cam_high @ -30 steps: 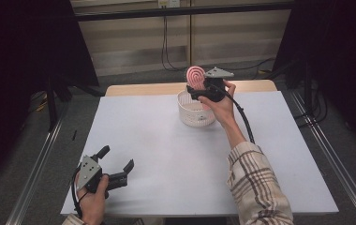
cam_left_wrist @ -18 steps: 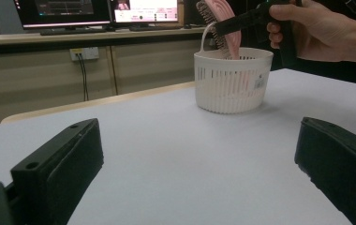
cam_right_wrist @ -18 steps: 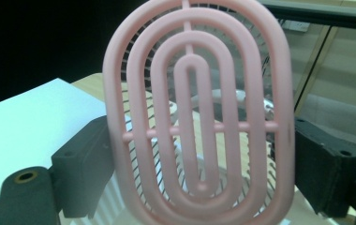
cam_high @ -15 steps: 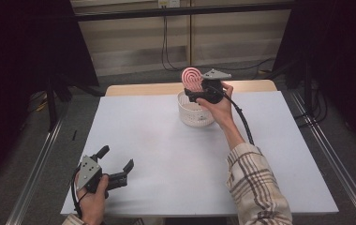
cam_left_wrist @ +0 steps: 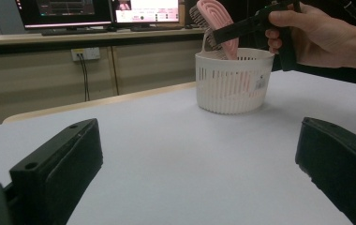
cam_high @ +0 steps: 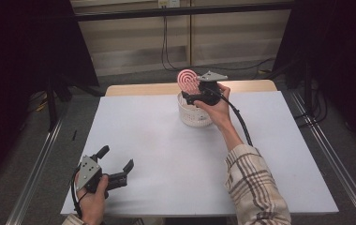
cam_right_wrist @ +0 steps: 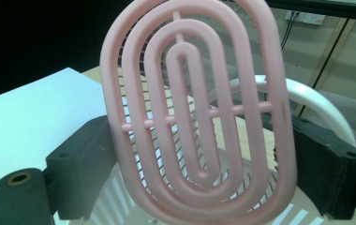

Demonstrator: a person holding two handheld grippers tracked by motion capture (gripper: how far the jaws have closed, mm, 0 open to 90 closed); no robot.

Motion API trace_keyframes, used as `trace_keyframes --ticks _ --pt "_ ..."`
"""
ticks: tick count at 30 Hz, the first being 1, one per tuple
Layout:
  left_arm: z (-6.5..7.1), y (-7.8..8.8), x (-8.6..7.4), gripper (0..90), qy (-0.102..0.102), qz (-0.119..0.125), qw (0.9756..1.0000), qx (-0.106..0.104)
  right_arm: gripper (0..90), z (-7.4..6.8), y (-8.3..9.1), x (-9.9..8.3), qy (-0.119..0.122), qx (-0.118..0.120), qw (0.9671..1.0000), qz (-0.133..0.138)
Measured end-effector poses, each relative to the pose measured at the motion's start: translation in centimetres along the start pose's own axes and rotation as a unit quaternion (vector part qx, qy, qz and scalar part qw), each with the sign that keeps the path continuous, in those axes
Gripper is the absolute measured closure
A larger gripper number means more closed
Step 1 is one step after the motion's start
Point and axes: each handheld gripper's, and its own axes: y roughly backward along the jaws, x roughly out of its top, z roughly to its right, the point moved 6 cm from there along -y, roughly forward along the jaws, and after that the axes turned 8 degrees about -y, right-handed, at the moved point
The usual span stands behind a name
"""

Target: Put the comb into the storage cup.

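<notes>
We grip the pink hairbrush (cam_right_wrist: pixel 195 108) across its wide oval head with the right gripper (cam_high: pixel 196 92), upright over the white slotted basket (cam_high: pixel 193 115) near the tabletop's (cam_high: pixel 166 154) far edge, ready to drop in. Our left gripper (cam_high: pixel 116 165) rests by the near-left corner, fingers spread, empty.
</notes>
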Motion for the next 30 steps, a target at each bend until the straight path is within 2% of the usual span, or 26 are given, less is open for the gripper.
trace_keyframes --ticks 14,17,30 --pt "0.01 -0.01 0.0 1.0 0.0 0.0 1.0 0.0 12.4 -0.72 -0.22 -0.29 0.013 0.01 0.9998 -0.009" --pt "0.01 -0.02 -0.01 1.0 0.0 -0.001 1.0 -0.001 11.5 -0.81 -0.08 -0.34 0.011 0.012 0.9997 -0.016" --pt "0.01 -0.01 0.01 1.0 0.0 0.0 1.0 0.0 9.4 -0.39 0.41 -0.03 0.002 0.006 0.9999 -0.01"
